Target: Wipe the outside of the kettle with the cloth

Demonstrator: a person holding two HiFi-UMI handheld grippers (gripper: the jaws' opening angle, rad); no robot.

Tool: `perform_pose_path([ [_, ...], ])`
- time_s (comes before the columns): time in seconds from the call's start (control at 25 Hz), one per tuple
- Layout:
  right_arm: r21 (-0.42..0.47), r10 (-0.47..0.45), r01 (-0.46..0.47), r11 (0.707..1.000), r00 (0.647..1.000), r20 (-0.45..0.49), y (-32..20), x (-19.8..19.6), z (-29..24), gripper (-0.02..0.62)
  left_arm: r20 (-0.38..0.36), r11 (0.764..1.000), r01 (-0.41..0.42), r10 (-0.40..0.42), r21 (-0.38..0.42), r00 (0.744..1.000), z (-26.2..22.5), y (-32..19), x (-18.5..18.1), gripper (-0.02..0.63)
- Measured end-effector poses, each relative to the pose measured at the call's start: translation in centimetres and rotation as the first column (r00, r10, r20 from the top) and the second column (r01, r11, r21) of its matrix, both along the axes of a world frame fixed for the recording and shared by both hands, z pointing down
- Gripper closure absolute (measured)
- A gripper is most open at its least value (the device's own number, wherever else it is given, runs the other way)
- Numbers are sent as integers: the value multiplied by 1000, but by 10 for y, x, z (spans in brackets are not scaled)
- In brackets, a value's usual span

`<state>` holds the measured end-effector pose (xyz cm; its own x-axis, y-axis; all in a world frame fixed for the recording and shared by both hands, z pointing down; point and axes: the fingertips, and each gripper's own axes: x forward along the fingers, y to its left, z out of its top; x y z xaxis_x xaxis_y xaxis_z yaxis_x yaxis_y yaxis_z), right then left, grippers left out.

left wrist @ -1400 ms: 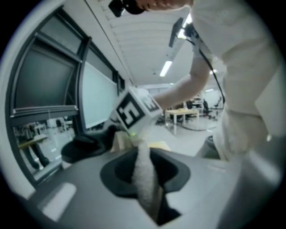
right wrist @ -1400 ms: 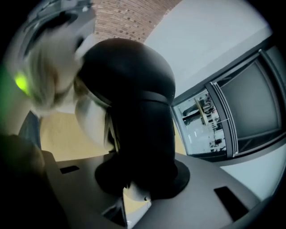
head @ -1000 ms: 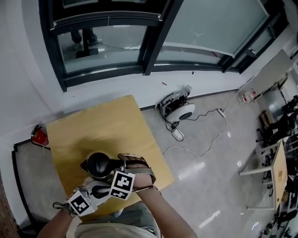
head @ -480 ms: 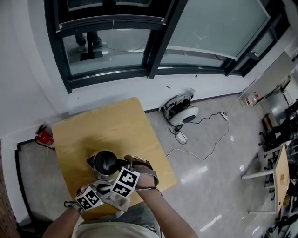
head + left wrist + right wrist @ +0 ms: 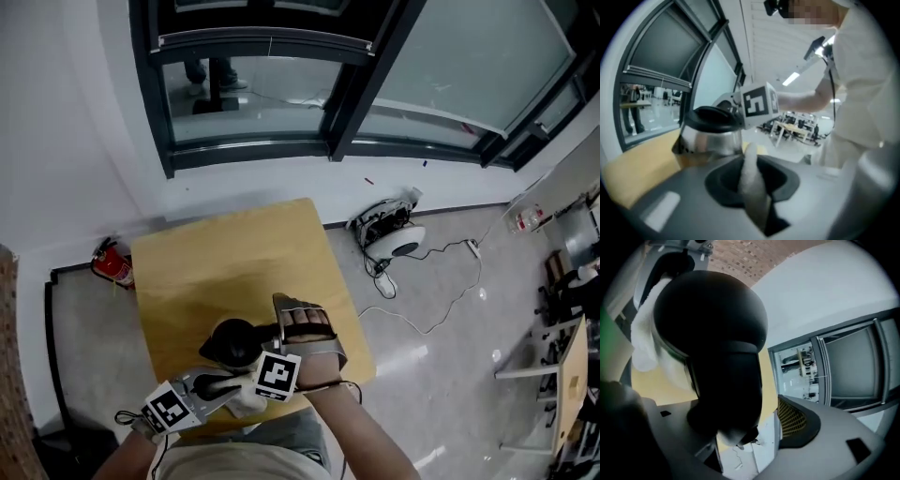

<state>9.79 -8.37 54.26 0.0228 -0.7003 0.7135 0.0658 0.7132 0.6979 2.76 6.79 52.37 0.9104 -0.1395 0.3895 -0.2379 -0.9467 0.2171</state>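
Observation:
The steel kettle [image 5: 234, 343] with a black lid stands near the front edge of the wooden table [image 5: 216, 262]. In the left gripper view the kettle [image 5: 710, 138] is just ahead, and my left gripper [image 5: 752, 176] is shut on a strip of white cloth [image 5: 751, 180]. My right gripper [image 5: 740, 427] has just been opening. Its jaws stand wide apart around the kettle's black handle [image 5: 724, 380], with a gap showing beside the mesh pad [image 5: 792, 420]. The white cloth [image 5: 647, 333] hangs by the kettle's far side in that view.
A red fire extinguisher [image 5: 112, 264] stands on the floor left of the table. A round white appliance [image 5: 398, 239] and its trailing cable lie on the floor to the right. A dark-framed window wall [image 5: 328, 112] runs behind the table.
The left gripper with the cloth moved in toward the kettle, then drew back left. The right hand stays at the kettle's handle. The head view has shifted, so everything sits further right.

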Motion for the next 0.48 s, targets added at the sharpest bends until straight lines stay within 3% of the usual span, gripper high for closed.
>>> perform_pose_path([
  [0.08, 46, 37, -36, 998, 999, -19, 2, 1, -1, 279, 9, 1000, 9, -9, 3, 1000, -2, -1, -1, 540],
  [0.2, 66, 101, -109, 992, 988, 118, 17, -3, -5, 267, -27, 998, 16, -15, 66, 1000, -26, -1, 0, 540],
  [0.32, 182, 22, -50, 982, 988, 154, 24, 1, -14, 267, -150, 992, 64, -47, 109, 987, -70, -14, 5, 540],
  [0.48, 290, -71, 1, 957, 970, 233, 46, 13, -35, 267, -206, 995, 99, -92, 24, 974, -84, -30, -2, 540],
])
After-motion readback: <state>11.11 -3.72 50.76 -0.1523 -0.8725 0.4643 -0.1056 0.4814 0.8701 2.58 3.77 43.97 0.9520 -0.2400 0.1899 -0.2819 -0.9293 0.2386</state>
